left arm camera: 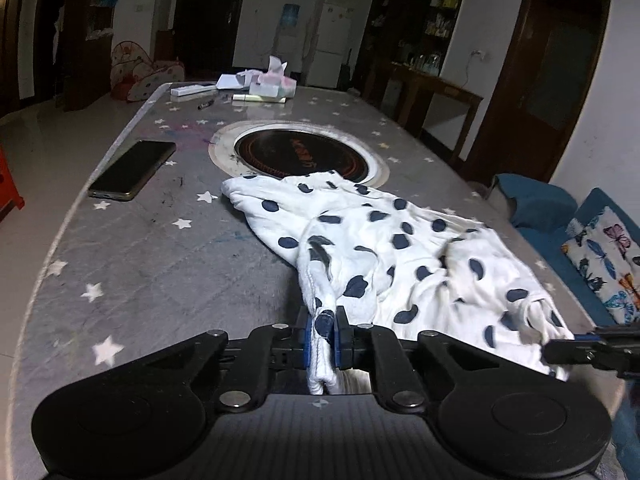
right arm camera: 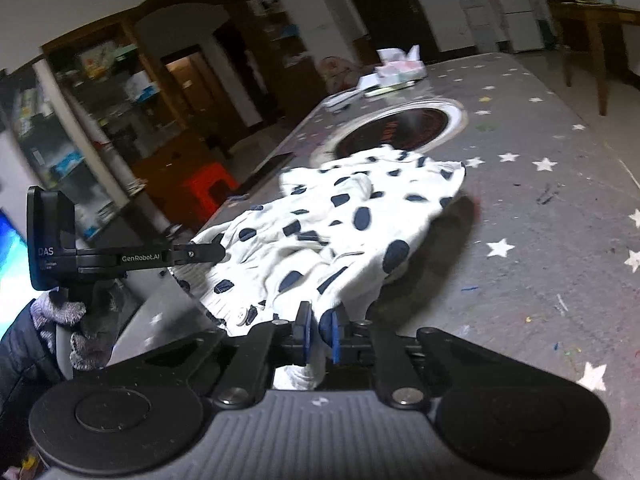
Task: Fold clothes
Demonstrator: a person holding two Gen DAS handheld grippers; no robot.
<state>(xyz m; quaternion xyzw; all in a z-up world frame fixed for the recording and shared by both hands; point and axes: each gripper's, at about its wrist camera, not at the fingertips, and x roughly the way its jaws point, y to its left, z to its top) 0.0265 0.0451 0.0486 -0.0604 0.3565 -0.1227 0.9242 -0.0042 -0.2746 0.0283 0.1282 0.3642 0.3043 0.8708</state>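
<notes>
white dotted garment: 1 | tongs gripping it: 2 | phone: 1

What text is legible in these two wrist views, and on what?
"GenRobot.AI": on the arm of the left gripper, seen from the right wrist view.
"DAS": on that gripper's black camera module; the smaller print below it is too small to read.
Orange lettering on the induction cooktop set in the table: blurred, unreadable.
Polka-dot garment: no text visible.
</notes>
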